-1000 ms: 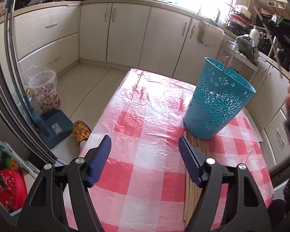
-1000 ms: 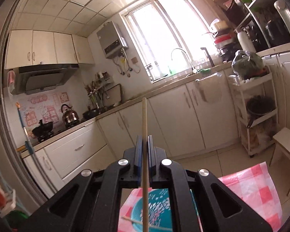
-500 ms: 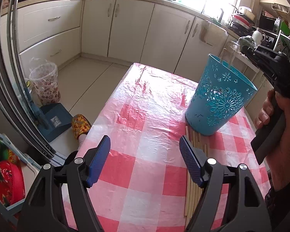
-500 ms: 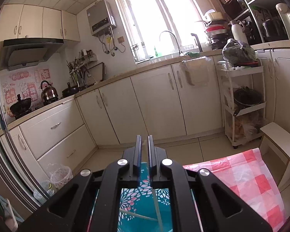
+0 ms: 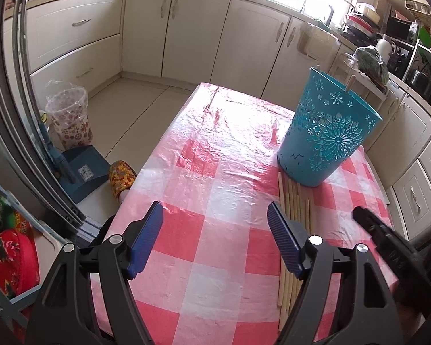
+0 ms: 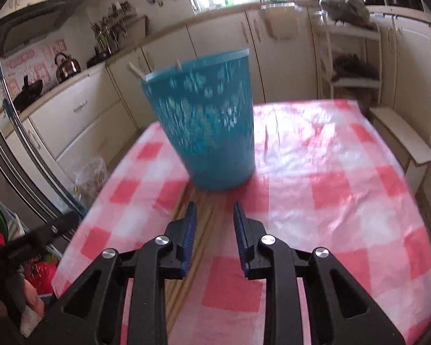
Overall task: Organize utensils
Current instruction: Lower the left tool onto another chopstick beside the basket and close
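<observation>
Chopsticks are lying bundled lengthwise on the checked table, running from the teal basket at one o'clock back toward the camera, likely so each can be picked off singly. A few sticks are already standing in the basket. Left claw is hovering wide and empty; right claw is opening above the row, nothing between its pads.
</observation>
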A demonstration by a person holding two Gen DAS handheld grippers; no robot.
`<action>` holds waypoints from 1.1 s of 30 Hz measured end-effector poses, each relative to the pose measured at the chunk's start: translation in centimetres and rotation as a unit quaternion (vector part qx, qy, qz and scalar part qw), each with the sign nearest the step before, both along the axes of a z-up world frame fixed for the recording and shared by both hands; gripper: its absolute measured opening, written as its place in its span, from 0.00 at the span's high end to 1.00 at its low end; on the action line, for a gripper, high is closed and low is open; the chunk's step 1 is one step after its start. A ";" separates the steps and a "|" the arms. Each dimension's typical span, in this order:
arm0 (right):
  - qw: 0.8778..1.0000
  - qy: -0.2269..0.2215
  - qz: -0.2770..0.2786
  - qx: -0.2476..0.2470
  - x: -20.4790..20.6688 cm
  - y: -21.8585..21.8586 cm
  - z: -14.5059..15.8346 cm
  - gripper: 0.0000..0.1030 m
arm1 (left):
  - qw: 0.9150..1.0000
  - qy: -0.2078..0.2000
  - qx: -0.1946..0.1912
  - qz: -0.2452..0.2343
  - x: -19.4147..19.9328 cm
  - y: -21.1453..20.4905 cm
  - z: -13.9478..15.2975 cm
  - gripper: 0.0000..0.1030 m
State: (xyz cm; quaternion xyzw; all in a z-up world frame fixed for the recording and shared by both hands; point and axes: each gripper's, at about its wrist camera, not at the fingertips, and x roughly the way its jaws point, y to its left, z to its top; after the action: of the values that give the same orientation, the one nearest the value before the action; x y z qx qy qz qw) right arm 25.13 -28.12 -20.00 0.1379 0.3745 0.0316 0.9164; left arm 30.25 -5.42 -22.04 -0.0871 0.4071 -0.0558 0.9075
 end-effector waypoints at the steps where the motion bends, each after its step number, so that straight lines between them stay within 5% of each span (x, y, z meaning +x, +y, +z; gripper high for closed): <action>1: 1.000 0.017 0.004 0.006 0.5 0.3 -0.8 0.75 | 1.000 -0.001 0.003 -0.003 -0.2 -0.2 0.0 0.31; 9: 0.996 0.083 0.020 -0.041 2.9 2.7 -4.3 0.82 | 1.000 0.010 0.009 -0.005 -0.4 -0.1 -0.4 0.28; 18: 0.992 0.076 0.052 -0.080 2.3 3.1 -4.5 0.84 | 0.998 0.041 0.026 -0.045 2.6 -3.4 -2.1 0.25; 22: 0.996 0.079 0.035 -0.017 2.5 1.6 -4.4 0.84 | 0.996 0.050 0.035 -0.057 4.1 -5.2 -2.8 0.25; 26: 0.996 0.074 0.043 -0.002 2.6 2.0 -4.4 0.82 | 0.997 0.058 0.034 -0.050 4.7 -5.4 -3.1 0.25; 30: 0.995 0.071 0.049 -0.053 2.7 3.3 -4.4 0.82 | 0.996 0.063 0.039 -0.048 4.9 -5.3 -3.3 0.25; 33: 0.992 0.075 0.064 -0.081 2.8 3.2 -4.3 0.91 | 0.995 0.067 0.046 -0.057 5.2 -5.7 -3.6 0.25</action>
State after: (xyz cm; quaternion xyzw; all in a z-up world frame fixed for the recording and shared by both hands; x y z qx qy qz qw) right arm 27.94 -24.95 -24.33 0.0411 0.4519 0.0496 0.8898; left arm 35.46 -11.09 -25.65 -0.0254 0.4737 -0.0829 0.8764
